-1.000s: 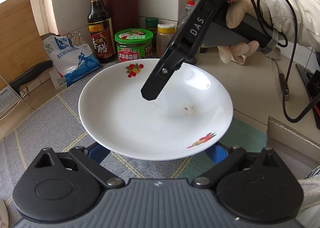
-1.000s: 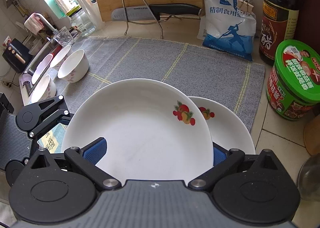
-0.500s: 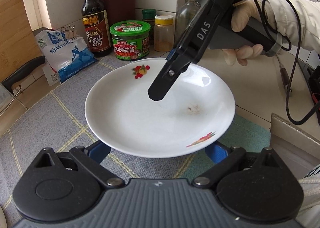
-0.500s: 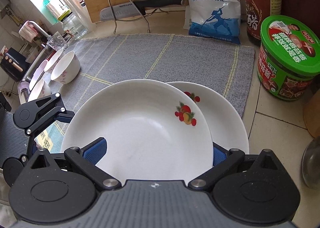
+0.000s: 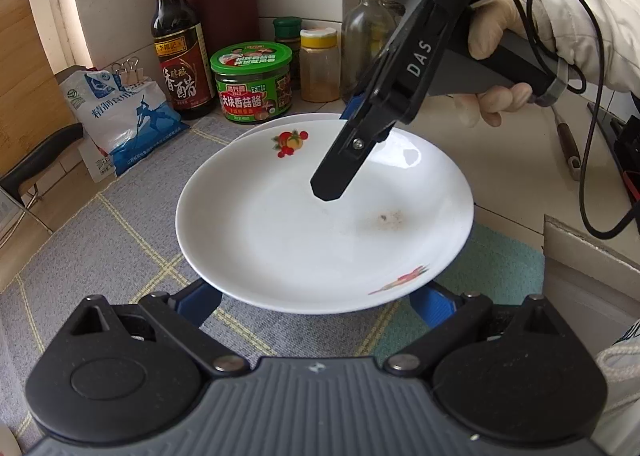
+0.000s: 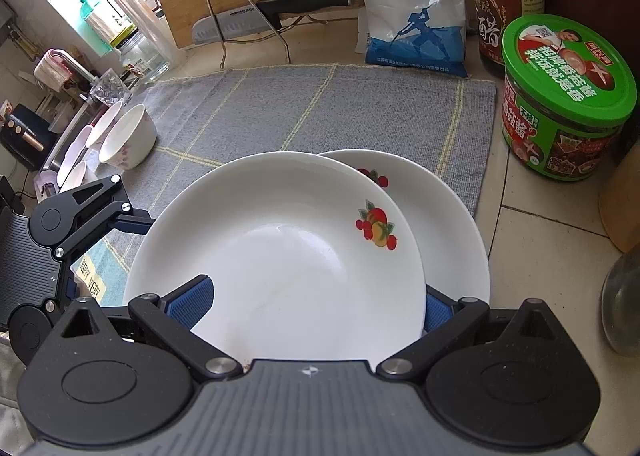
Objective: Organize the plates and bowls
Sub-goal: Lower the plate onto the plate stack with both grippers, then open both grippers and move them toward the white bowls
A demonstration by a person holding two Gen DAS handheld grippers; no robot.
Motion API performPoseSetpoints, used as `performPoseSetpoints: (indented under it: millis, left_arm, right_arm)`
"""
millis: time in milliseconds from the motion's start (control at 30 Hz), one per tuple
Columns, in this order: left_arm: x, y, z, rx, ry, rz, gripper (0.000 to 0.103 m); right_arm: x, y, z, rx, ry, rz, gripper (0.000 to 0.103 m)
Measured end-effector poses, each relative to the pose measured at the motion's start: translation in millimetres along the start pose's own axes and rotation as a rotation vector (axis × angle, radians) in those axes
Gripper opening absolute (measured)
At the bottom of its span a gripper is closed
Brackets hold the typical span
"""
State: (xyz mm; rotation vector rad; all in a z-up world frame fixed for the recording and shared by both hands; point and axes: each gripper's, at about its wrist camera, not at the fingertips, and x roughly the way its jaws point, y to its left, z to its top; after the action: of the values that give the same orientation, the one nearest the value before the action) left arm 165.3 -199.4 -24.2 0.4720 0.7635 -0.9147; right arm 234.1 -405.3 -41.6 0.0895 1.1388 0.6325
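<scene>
A white plate with a fruit print [image 5: 320, 240] hangs above the grey mat [image 6: 320, 108]. My right gripper [image 5: 332, 184] is shut on it, with one finger inside the dish and the other hidden beneath. My left gripper [image 5: 316, 306] is open, and its blue pads [image 5: 200, 304] are spread wide under the near rim. In the right wrist view the held plate [image 6: 280, 256] partly covers a second, matching plate [image 6: 448, 224] lying at the mat's corner. Only a sliver of that second plate [image 5: 280, 122] shows in the left wrist view. Several white bowls [image 6: 128, 136] sit at the mat's far left.
A green-lidded jar [image 6: 568, 96], a dark vinegar bottle [image 5: 180, 40], a salt bag [image 6: 416, 16] and spice jars [image 5: 320, 64] line the back. A knife on a wire rack [image 6: 272, 16] leans on a wooden board. A gloved hand [image 5: 496, 40] grips the right handle.
Both grippers have carried the held plate toward the jars, so it now overlaps the second plate more. Neither grip has changed.
</scene>
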Motion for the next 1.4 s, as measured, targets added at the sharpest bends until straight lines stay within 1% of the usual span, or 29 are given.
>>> performPoseSetpoints:
  millis: [133, 267, 400, 467, 800, 933, 1000, 1133, 1200, 1300, 1400]
  left_arm:
    - [0.8, 0.7, 1.4, 0.007, 0.005, -0.004, 0.099]
    - [-0.3, 5.1, 1.9, -0.011, -0.002, -0.010, 0.098]
    - [0.0, 4.2, 1.8, 0.010, -0.008, -0.006, 0.098]
    - [0.4, 5.6, 2.5, 0.003, -0.010, -0.011, 0.099]
    - [2.6, 7.8, 3.7, 0.007, -0.015, -0.005, 0.099]
    - [1.0, 4.8, 1.9, 0.009, -0.021, -0.005, 0.099]
    - [-0.6, 4.3, 0.9, 0.003, -0.023, -0.003, 0.099]
    - [-6.8, 3.2, -2.7, -0.007, -0.031, 0.014, 0.099]
    - [-10.8, 3.5, -4.6, -0.018, -0.038, 0.023, 0.099]
    - [-19.2, 3.7, -7.9, -0.036, -0.053, 0.050, 0.099]
    - [-29.1, 4.2, -11.6, -0.071, -0.068, 0.081, 0.100]
  right_arm:
    - [-2.4, -0.4, -2.3, 0.006, -0.003, -0.010, 0.103]
    - [-3.1, -2.6, -3.9, 0.021, -0.003, -0.036, 0.103]
    - [-5.6, -8.1, -8.2, 0.046, -0.008, -0.049, 0.103]
    - [-8.9, -8.2, -10.3, 0.057, -0.016, -0.052, 0.103]
    - [-29.4, -1.7, -18.5, 0.080, -0.061, -0.102, 0.103]
    - [-33.1, 1.2, -20.9, 0.077, -0.062, -0.129, 0.103]
    - [-33.5, 4.7, -23.0, 0.068, -0.062, -0.151, 0.103]
    - [-28.6, 15.4, -28.9, 0.031, -0.037, -0.254, 0.103]
    - [-26.4, 19.2, -33.4, 0.017, -0.036, -0.273, 0.103]
    - [-28.6, 27.0, -37.7, 0.003, -0.057, -0.297, 0.103]
    - [-34.2, 41.7, -40.2, -0.038, -0.103, -0.366, 0.103]
